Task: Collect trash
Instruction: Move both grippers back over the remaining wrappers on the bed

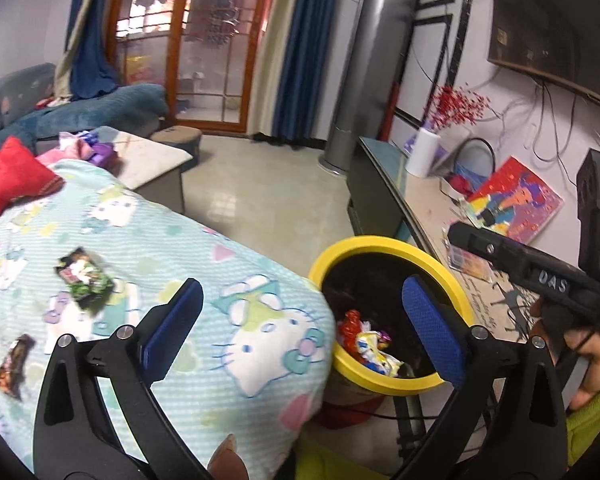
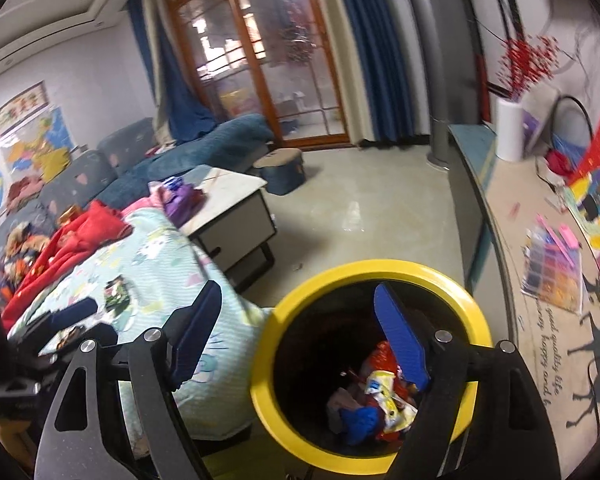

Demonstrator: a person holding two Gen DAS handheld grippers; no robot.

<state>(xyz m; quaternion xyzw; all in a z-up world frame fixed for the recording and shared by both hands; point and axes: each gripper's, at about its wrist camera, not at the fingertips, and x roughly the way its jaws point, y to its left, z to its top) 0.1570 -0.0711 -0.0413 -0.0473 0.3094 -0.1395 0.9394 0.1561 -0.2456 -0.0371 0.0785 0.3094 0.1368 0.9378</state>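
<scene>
Beside the blanket-covered worktop (image 1: 147, 240) stands one yellow-rimmed bin (image 2: 452, 280), and I count two grippers over it. In the left wrist view I see the left gripper (image 1: 300, 332) with its jaws spread wide and nothing between them: one blue pad lies over the cartoon-cat blanket, the other over the bin's mouth. In the right wrist view the right gripper (image 2: 300, 340) also has its jaws apart and empty; its left pad sits over the blanket edge, its right pad over the dark interior of the bin. Inside the bin I see a heap of wrappers (image 2: 380, 404), red, white, yellow and blue; their exact number I cannot tell. They lie below and between the right jaws, not touched by either pad. On the blanket I count two loose wrappers still out: one green-and-black packet (image 1: 85, 280) and one brown packet (image 1: 13, 364), both to the left of the left jaws and apart from them. One red cloth (image 1: 7, 180) lies at the blanket's far end.
</scene>
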